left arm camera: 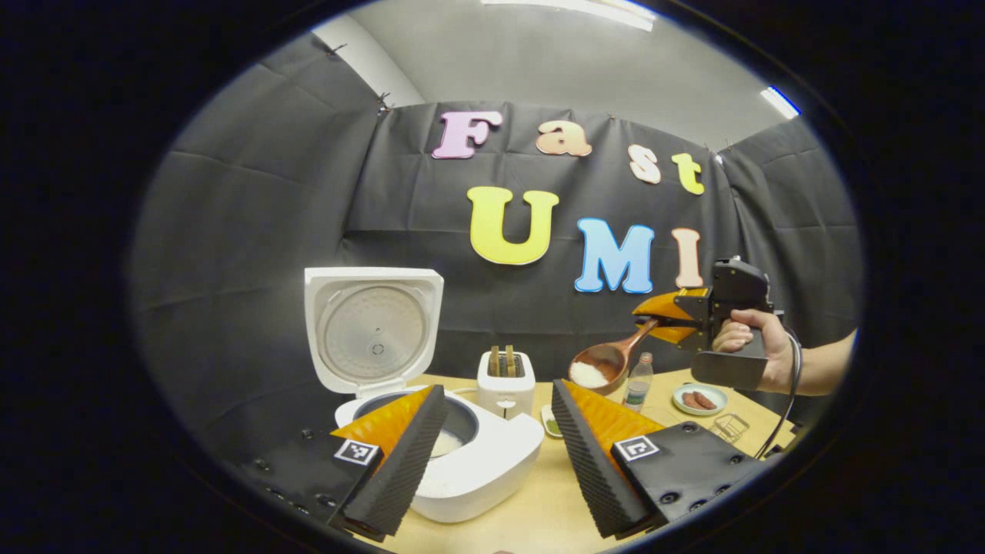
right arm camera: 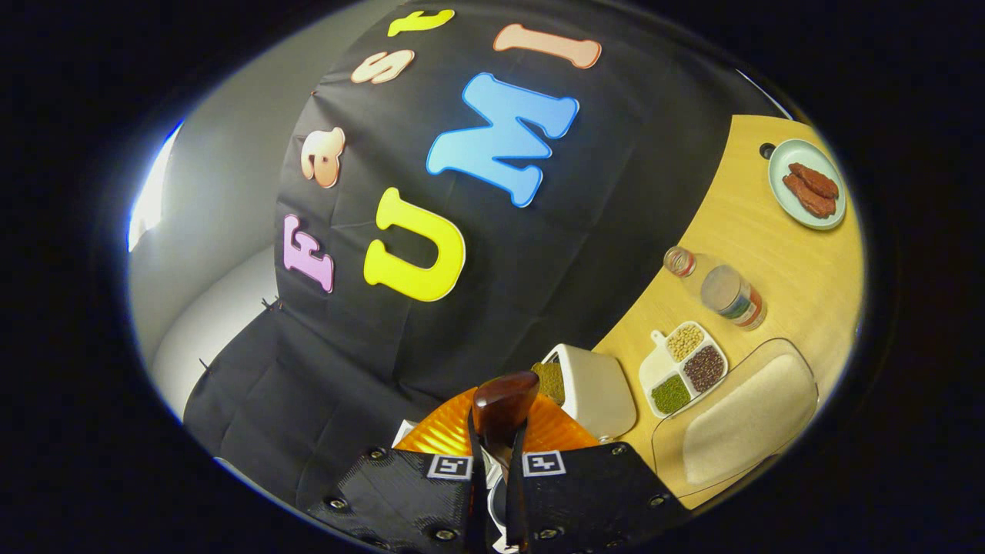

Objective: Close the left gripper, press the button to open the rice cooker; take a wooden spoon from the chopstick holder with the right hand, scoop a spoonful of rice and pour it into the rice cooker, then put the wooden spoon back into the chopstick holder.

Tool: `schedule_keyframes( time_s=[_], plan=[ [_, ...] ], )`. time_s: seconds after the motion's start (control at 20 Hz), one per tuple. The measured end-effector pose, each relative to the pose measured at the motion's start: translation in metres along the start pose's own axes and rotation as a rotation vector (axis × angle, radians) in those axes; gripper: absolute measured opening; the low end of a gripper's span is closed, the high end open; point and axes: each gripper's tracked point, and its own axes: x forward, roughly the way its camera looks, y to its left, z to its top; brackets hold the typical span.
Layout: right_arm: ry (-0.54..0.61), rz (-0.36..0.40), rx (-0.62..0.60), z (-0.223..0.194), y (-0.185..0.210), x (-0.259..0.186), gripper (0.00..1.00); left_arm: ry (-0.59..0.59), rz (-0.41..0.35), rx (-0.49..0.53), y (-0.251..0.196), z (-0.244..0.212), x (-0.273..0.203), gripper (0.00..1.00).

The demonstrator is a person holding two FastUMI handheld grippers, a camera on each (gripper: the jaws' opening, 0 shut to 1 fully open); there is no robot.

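Black cloth walls close in a light wooden table (left arm camera: pixel 539 500), and on it the rice cooker (left arm camera: pixel 462 462) stands with its lid (left arm camera: pixel 375 327) thrown up and back, the inner pot open to the air with what looks like a little rice already in the bottom.

In the left gripper view the right gripper (left arm camera: pixel 668 319) hangs above the table to the right of the cooker, a hand (left arm camera: pixel 750 346) wrapped round its grip. Its fingers are clamped on the handle of the wooden spoon (left arm camera: pixel 604 362), and the bowl carries a white heap of rice. The spoon's long axis slants down and leftward from the jaws, so the bowl already points toward the cooker but sits well short of it — the toaster (left arm camera: pixel 505 381) stands between the two, farther back on the table. My judgement: the coming move is a carry to the left and slightly down until the bowl is over the open pot, then a roll of the wrist to tip the rice out.

In the right gripper view the spoon handle (right arm camera: pixel 502 408) rises straight out between the closed fingers, and the view is rolled so the table runs up the right side.

The left gripper (left arm camera: pixel 500 446) hangs low and close in front of the cooker, released — its two fingers stand wide apart, holding nothing, well clear of the spoon's path.
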Motion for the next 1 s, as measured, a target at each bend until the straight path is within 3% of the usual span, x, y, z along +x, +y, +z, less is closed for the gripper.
schedule_keyframes(
  time_s=[0.05,0.65,1.0],
  plan=[
    [0.016,0.012,0.001,-0.009,0.006,0.005,0.09,-0.01,0.001,-0.004,0.002,0.003,-0.004,0.92],
    [0.155,0.078,-0.039,-0.086,0.049,0.083,0.09,0.014,0.087,0.01,0.04,-0.013,-0.031,0.95],
    [0.228,0.073,-0.195,-0.133,0.067,0.134,0.09,0.023,0.133,-0.008,0.048,-0.021,-0.039,0.92]
  ],
)
